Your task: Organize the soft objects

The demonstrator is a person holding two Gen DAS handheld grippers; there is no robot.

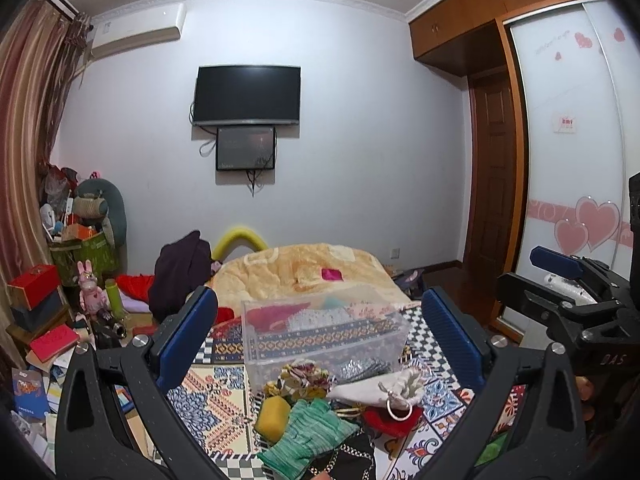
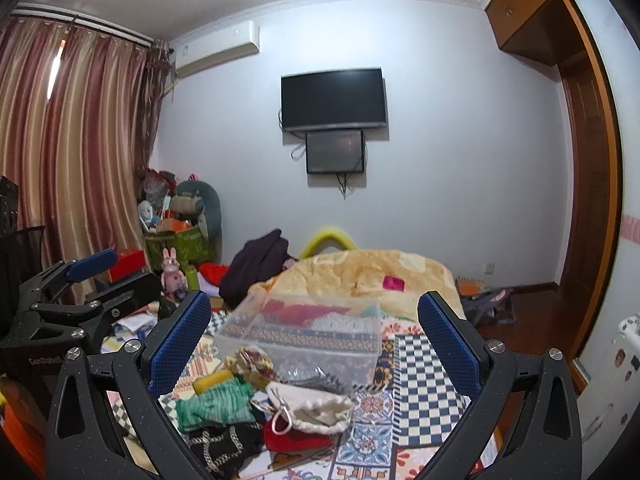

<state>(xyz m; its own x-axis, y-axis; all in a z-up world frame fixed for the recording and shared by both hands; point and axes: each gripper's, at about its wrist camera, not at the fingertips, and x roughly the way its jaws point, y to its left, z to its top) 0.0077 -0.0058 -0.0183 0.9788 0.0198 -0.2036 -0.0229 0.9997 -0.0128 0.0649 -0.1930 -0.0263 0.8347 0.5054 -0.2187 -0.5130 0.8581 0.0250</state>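
Note:
A clear plastic box [image 1: 320, 330] [image 2: 304, 330] stands on the patterned bed cover and holds red and silvery soft items. In front of it lies a pile: a green knit glove [image 1: 312, 436] [image 2: 216, 402], a yellow sponge [image 1: 272, 412] [image 2: 212, 380], a floral pouch [image 1: 304, 378] [image 2: 252, 360], a white drawstring pouch [image 1: 384, 390] [image 2: 316, 406], a red cloth [image 1: 392, 420] [image 2: 296, 436] and a black fabric [image 2: 224, 446]. My left gripper [image 1: 320, 332] and right gripper [image 2: 314, 340] are open and empty, held above the pile.
A yellow fleece blanket [image 1: 304, 268] covers the far bed with a pink item [image 1: 332, 274] on it. Dark clothes [image 1: 180, 272] and clutter with boxes and plush toys [image 1: 84, 240] fill the left floor. A wardrobe [image 1: 568, 120] stands at right.

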